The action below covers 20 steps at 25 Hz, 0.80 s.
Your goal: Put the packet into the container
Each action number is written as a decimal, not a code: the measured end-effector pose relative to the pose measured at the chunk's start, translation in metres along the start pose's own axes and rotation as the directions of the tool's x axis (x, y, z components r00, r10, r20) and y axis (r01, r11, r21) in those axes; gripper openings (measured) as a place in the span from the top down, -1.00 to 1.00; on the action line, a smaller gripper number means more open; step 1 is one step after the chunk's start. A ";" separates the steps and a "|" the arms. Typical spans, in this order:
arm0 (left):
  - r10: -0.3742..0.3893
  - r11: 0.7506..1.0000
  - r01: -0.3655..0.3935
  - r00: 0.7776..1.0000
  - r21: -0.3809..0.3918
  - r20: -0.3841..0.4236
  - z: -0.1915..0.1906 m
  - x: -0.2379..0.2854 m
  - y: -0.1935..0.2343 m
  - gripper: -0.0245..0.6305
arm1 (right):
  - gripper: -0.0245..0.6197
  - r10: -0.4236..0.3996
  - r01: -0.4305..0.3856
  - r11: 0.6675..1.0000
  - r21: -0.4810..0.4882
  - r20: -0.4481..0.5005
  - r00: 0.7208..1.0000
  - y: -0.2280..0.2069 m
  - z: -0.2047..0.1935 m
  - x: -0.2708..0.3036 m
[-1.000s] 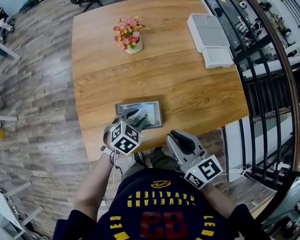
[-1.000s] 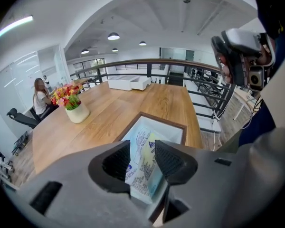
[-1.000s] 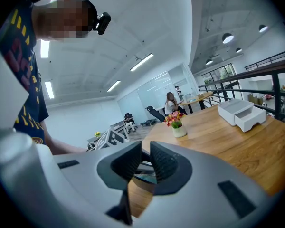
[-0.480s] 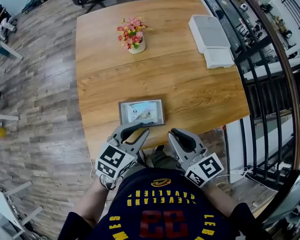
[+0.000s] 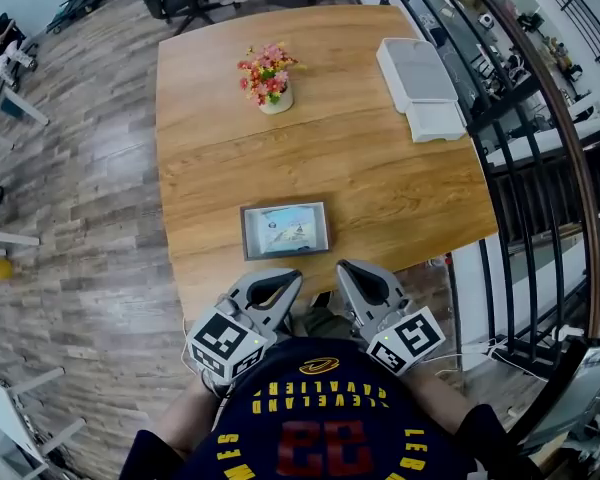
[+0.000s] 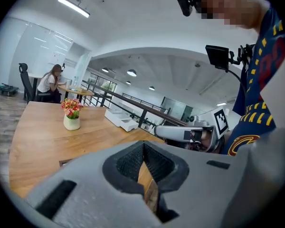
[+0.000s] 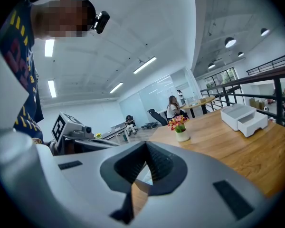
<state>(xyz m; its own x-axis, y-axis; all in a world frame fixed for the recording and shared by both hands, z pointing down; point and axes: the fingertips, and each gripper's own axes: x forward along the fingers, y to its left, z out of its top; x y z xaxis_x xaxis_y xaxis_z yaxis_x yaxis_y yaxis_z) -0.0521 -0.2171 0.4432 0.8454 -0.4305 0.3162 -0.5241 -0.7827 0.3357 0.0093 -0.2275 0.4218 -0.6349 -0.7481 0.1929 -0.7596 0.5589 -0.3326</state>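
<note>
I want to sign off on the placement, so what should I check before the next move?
1. Packet inside container: ok, lying within the rim.
2. Left gripper empty: ok, jaws just closed on nothing.
3. Right gripper empty: ok, jaws just closed on nothing.
4. Both grippers clear of the container: ok, held at the near edge of the table.
5. Flower pot upright: ok.
6. Packet undamaged: cannot tell.

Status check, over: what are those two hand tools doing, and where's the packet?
Left tool, right tool: just closed, empty, at near edge of table. Packet sits inside the container. Flower vase, white box stand well clear.
</note>
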 end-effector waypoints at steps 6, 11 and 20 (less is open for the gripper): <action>-0.013 1.000 0.012 0.999 0.020 0.035 0.016 -0.004 -0.011 0.90 | 0.89 -0.014 0.015 0.999 -0.034 0.007 1.000 0.002 0.004 -0.001; -0.009 1.000 0.008 0.999 0.020 0.035 0.016 -0.005 -0.011 0.90 | 0.89 -0.032 0.032 0.998 -0.060 0.005 0.999 0.003 0.004 -0.002; -0.003 1.000 0.003 1.000 -0.019 0.021 0.008 -0.008 -0.008 0.90 | 0.89 -0.018 0.019 0.996 -0.083 0.017 1.000 0.011 0.005 0.001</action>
<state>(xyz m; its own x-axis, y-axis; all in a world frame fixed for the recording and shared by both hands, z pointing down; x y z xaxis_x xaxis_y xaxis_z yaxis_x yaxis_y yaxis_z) -0.0539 -0.2105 0.4310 0.8488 -0.4378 0.2964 -0.5234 -0.7752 0.3538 0.0011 -0.2239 0.4135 -0.6189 -0.7637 0.1835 -0.7806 0.5722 -0.2513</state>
